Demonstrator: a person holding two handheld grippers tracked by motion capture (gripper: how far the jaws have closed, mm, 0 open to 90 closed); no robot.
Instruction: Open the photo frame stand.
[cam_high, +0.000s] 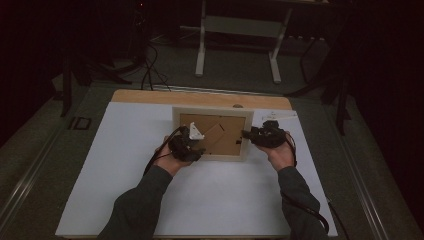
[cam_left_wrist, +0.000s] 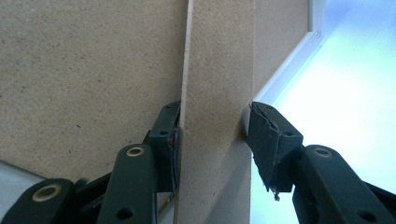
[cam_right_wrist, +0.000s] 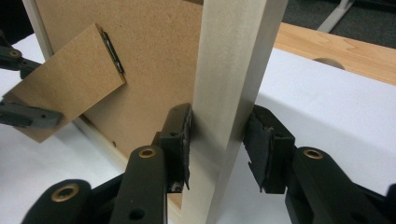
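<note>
Both claws (cam_high: 196, 145) (cam_high: 248, 134) clamped, arms fwd.

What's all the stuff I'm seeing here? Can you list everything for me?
Picture frame: one, pale wood, lying back-up at the table's middle.
Backing board: one, brown, set inside the frame.
Stand flap: one, brown, hinged to the backing, lifted.
White sheet: one, covering the tabletop.
Wooden tabletop: one, light brown, showing along the far edge.
Metal stand: one, pale grey, on the floor beyond the table.
Cables: several, black, on the floor far left.
Left tongs: black, closed on the stand flap.
Right tongs: black, closed on the frame's right rail.
</note>
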